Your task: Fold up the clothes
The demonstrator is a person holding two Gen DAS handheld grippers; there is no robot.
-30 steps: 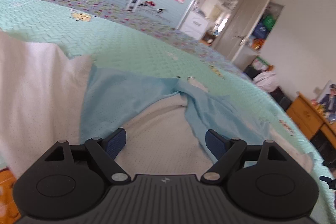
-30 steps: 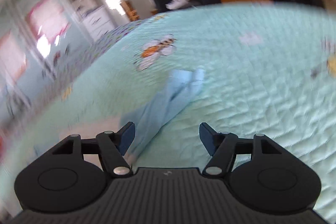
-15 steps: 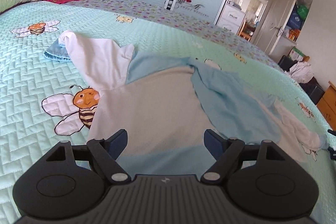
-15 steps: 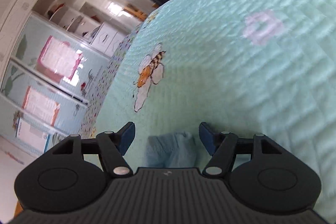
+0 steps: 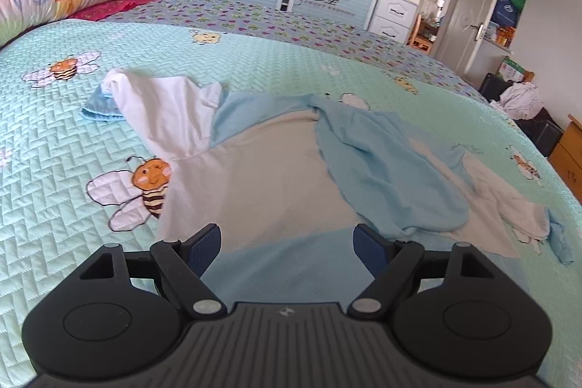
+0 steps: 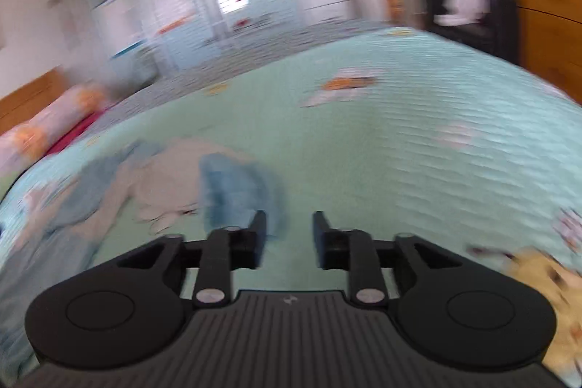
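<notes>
Both grippers pull back, leaving the shirt (image 5: 262,177) spread on the bed (image 5: 54,151).
Left gripper (image 5: 287,244) hovers wide, empty; right gripper (image 6: 289,235) has been half-closing on nothing, beside the blue cuff (image 6: 236,188) — folding barely started.

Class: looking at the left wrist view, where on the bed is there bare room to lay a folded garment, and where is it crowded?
Free: bedspread between the garment and the floral border; also left, around the bee patch. Crowded: centre and right, under the spread garment.
</notes>
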